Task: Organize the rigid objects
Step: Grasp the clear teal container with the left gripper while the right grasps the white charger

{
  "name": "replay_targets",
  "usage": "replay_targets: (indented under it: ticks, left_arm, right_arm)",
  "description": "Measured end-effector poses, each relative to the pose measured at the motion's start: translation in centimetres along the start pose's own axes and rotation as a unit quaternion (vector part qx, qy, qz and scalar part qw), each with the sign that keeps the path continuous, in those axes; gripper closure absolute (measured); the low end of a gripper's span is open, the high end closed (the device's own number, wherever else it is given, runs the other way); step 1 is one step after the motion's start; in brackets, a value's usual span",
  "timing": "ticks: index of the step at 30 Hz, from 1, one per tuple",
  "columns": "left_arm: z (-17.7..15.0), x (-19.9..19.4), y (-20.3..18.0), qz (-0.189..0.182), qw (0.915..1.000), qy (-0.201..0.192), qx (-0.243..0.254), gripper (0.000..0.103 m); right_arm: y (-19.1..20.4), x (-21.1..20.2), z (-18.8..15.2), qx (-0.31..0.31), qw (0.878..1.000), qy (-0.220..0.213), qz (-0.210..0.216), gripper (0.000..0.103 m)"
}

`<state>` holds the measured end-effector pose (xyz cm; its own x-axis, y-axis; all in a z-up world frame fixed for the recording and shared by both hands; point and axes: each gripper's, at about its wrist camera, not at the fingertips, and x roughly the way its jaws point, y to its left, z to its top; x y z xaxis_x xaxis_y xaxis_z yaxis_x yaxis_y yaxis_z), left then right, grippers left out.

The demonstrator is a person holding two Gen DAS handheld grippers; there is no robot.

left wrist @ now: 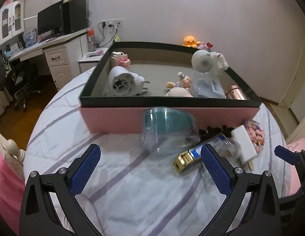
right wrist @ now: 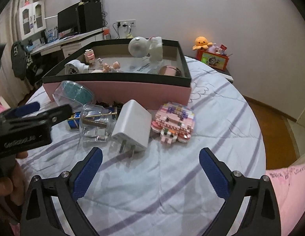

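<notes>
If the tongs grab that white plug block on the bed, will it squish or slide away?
The white plug block looks like hard plastic, so it probably won't squish. Its sides look smooth and shiny, so it might slip a little between the pads. It lies flat on the soft bedsheet, and being boxy, it likely won't roll, though its metal prongs could snag the cloth.

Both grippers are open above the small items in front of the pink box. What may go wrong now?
1. The clear plastic container leans on the white plug-in charger; lifting either may shift the other.
2. The clear tub with the teal insert lies tilted against the pink box with the black rim; it might roll when touched.
3. The left gripper and right gripper work close together and might collide.
</notes>
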<state>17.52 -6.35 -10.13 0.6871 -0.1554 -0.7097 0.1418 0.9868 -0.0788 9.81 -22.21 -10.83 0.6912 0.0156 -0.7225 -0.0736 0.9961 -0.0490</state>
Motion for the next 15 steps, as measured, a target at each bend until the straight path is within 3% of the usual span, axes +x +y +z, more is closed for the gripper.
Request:
replay_targets:
  ticks: [4, 6, 8, 10, 11, 12, 15]
  left_arm:
    - [0.8, 1.8, -0.6, -0.014, 0.9996, 0.026, 0.002, 0.000]
    - [1.1, 2.2, -0.8, -0.008, 0.9996, 0.026, 0.003, 0.000]
    - [1.5, 2.8, -0.4, -0.018, 0.9993, 0.032, -0.009, 0.000]
    - [1.5, 3.3, 0.0, -0.037, 0.9982, 0.040, -0.022, 0.016]
    - [1.4, 3.5, 0.1, -0.039, 0.9980, 0.044, -0.024, 0.030]
    - [1.4, 3.4, 0.2, -0.037, 0.9982, 0.042, -0.024, 0.031]
    - [1.2, 3.0, 0.4, -0.050, 0.9977, 0.037, -0.028, 0.031]
  right_arm:
    - [0.5, 0.8, 0.3, -0.019, 1.000, 0.004, 0.002, 0.011]
    - [0.5, 1.0, 0.6, -0.024, 1.000, 0.005, 0.006, 0.026]
    - [0.6, 1.3, 0.8, -0.031, 1.000, 0.003, -0.004, 0.029]
    - [0.8, 1.3, 1.0, -0.040, 0.999, 0.000, 0.002, 0.031]
    - [0.8, 1.1, 1.1, -0.043, 0.999, -0.003, 0.007, 0.037]
    - [0.8, 0.9, 1.1, -0.046, 0.999, -0.006, 0.006, 0.043]
    - [1.1, 0.7, 1.2, -0.051, 0.999, -0.006, 0.010, 0.043]
